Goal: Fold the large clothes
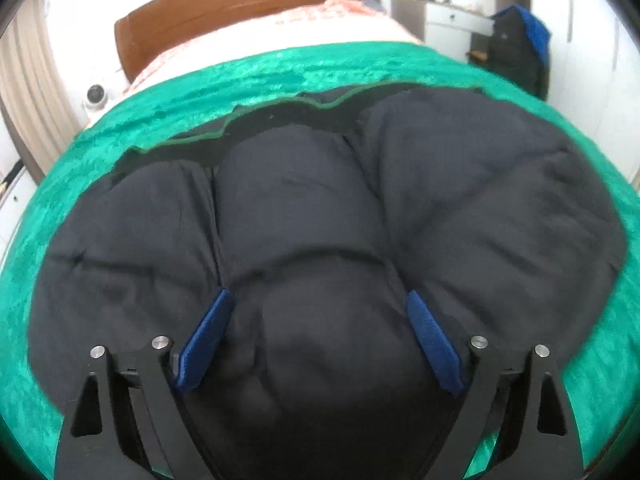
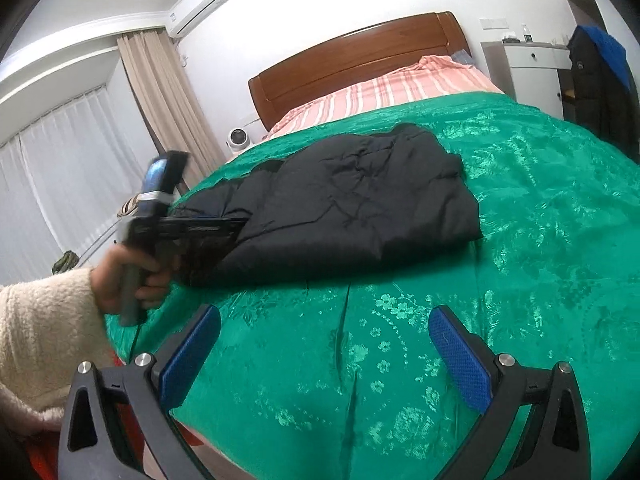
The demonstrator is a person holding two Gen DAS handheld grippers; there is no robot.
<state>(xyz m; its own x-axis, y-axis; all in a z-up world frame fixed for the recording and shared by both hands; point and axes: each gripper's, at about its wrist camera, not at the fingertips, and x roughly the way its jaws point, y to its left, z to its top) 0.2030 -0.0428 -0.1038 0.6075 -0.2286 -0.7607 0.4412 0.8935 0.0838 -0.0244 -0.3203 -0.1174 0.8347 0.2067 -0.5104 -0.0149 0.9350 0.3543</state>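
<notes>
Two grippers are in play, and neither has anything pinched. The puffy dark navy quilted down jacket [image 2: 352,204] lies folded into a thick bundle on the shiny green floral satin bedspread [image 2: 500,280], on the side of the spread away from the brown wooden headboard [image 2: 356,60] and toward the person.

The left gripper [image 1: 320,320] sits right at the jacket's near edge, its blue-padded fingers [image 1: 208,336] spread wide with padded fabric bulging between them; from the right wrist view its front end is pushed against or under the bundle's edge, and I cannot tell which. The right gripper [image 2: 324,344] hangs over bare bedspread, short of the jacket and on the side farthest from the headboard, also spread wide and empty.

By my judgement the jacket will be light for its bulk, soft and springy: trapped air makes each fold want to puff open, and the smooth shell will likely slide on satin and slip between the pads. A shallow pinch on a puffed panel would probably catch only the outer shell. Better holds look to be the flattened hem or the stitched seams between the baffles [image 1: 218,224], where the layers compress thin, taken deep between the fingers near two corners so the bundle lifts evenly.
</notes>
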